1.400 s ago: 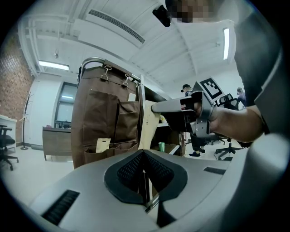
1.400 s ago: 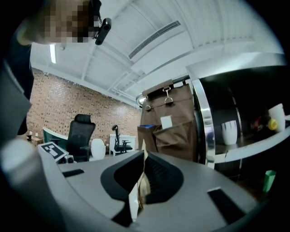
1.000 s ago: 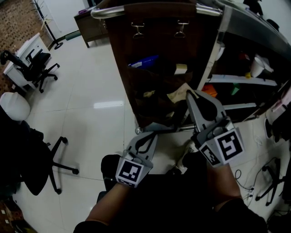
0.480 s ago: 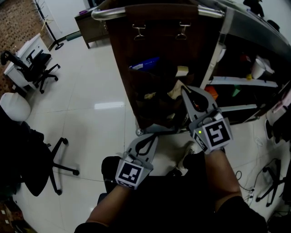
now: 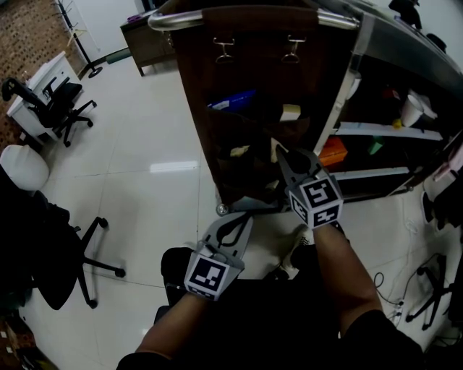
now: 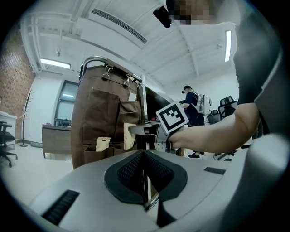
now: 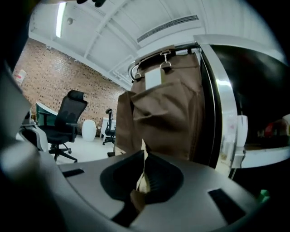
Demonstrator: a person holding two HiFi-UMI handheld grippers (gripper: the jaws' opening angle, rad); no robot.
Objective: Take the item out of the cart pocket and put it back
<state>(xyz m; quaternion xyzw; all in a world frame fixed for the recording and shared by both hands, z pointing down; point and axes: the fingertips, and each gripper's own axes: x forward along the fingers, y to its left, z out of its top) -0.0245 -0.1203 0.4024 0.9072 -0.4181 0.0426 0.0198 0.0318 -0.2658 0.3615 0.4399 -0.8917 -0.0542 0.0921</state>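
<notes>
Right tongs [image 5: 282,153] pressed onto a thin cream-tan packet [image 7: 142,177], pinched edge-on between the pads, tip pointing at the lower pockets of the brown hanging organiser [image 5: 246,65] clipped to the cart rail [image 5: 253,16]. The packet sits right at the pocket fronts; cannot tell whether its far edge is inside one. Left tongs [image 5: 244,217] pressed together with nothing between them, held low and level above the white tiled floor [image 5: 145,144], near the organiser's foot; a blue item [image 5: 230,99] shows in an upper pocket.
</notes>
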